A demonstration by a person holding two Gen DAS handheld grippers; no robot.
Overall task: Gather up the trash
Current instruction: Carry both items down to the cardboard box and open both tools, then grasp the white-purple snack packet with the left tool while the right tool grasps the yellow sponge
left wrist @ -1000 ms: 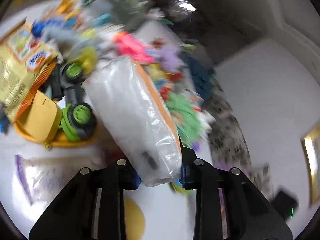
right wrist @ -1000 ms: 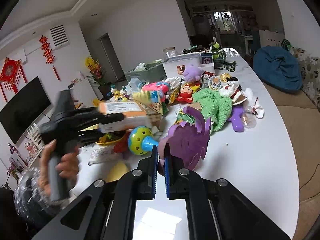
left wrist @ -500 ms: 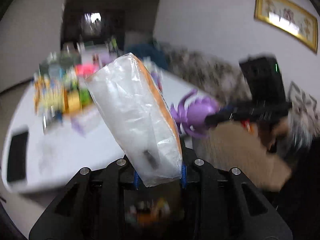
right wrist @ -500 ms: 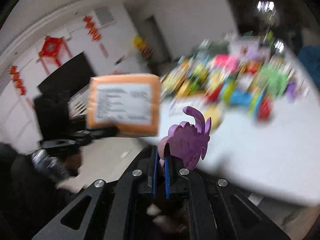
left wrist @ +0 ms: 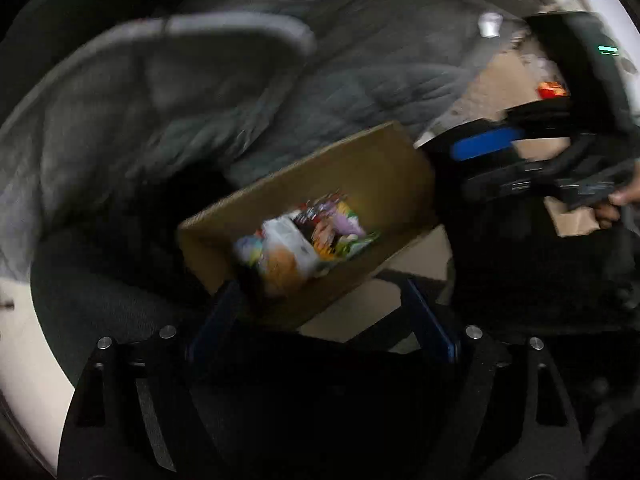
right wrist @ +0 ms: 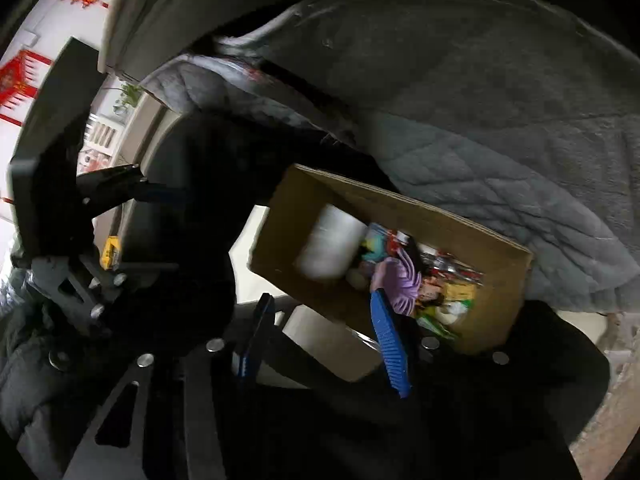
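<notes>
A brown cardboard box [left wrist: 384, 168] sits low in front of me, holding mixed colourful trash; it also shows in the right wrist view [right wrist: 500, 276]. My left gripper [left wrist: 320, 312] is open and empty above the box. The clear orange-edged bag [right wrist: 332, 246] lies inside the box at its left end. My right gripper [right wrist: 324, 328] is open above the box. The purple toy [right wrist: 400, 284] lies among the trash just past its right finger [right wrist: 390, 344].
A grey quilted blanket [right wrist: 500, 140] lies behind the box. The right gripper's body [left wrist: 540, 168] shows at the right of the left wrist view, and the left gripper's body [right wrist: 68, 200] at the left of the right wrist view. The surroundings are dark.
Both grippers swung from the table down to the cardboard box. The left one opened and let go of the bag. The right one opened and let go of the purple toy.
</notes>
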